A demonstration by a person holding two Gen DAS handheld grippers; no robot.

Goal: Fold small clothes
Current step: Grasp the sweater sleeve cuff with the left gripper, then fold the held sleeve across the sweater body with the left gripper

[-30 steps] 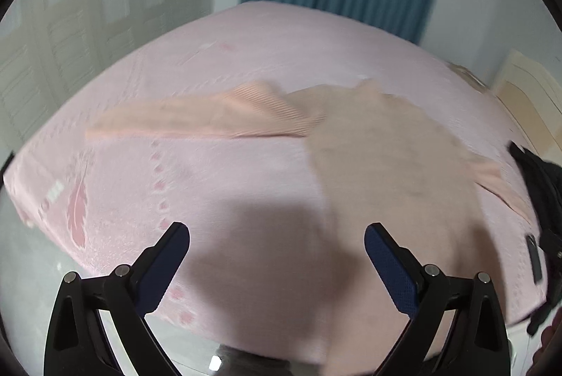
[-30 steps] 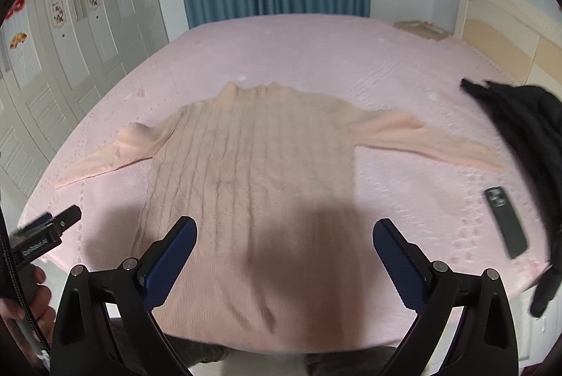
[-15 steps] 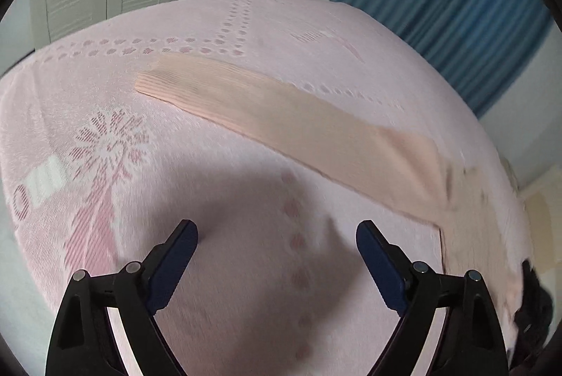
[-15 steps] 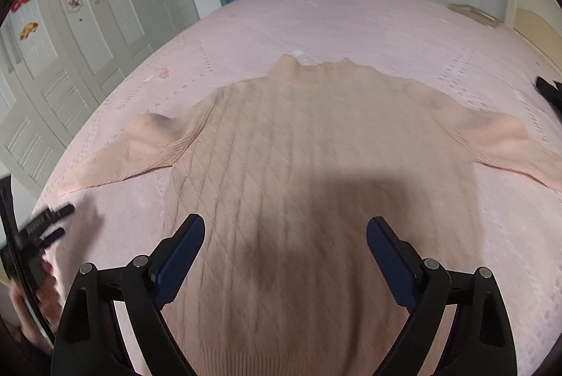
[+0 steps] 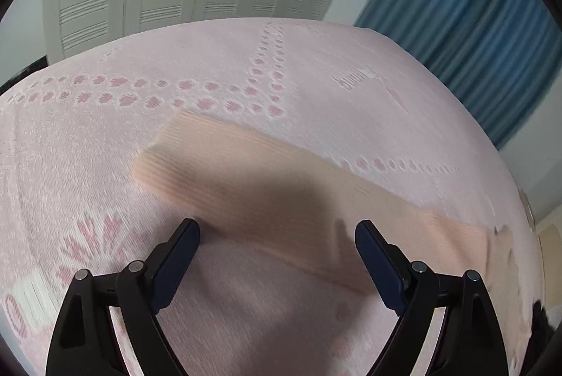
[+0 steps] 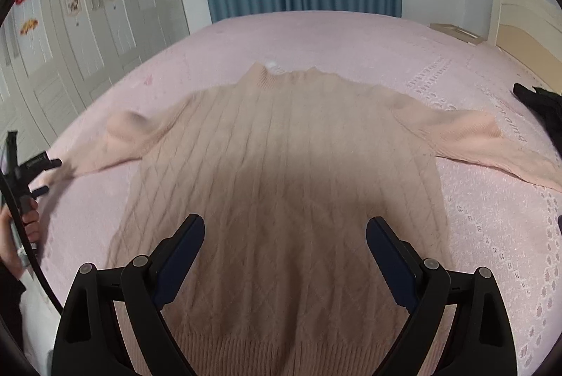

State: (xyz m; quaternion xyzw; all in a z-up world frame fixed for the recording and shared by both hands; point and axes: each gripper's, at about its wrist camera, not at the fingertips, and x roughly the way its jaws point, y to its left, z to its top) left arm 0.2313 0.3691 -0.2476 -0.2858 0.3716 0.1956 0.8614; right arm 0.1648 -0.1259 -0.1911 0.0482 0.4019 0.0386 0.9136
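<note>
Garment: your peach cable-knit sweater (image 6: 281, 172) lies flat and unfolded on the pink bedspread (image 6: 351, 39).
Done: nothing folded.
Left: both sleeves, then body.
Left gripper (image 5: 277, 253): jaws spread, just been narrowing, over the sweater's left sleeve (image 5: 246, 172), empty.
Right gripper (image 6: 285, 246): released, above the sweater's hem.

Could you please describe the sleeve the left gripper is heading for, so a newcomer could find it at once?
On the pink bedspread lies a peach knit sweater, spread flat. The sleeve stretches toward the white wardrobe side; its ribbed cuff end lies just ahead of the open left gripper.
</note>
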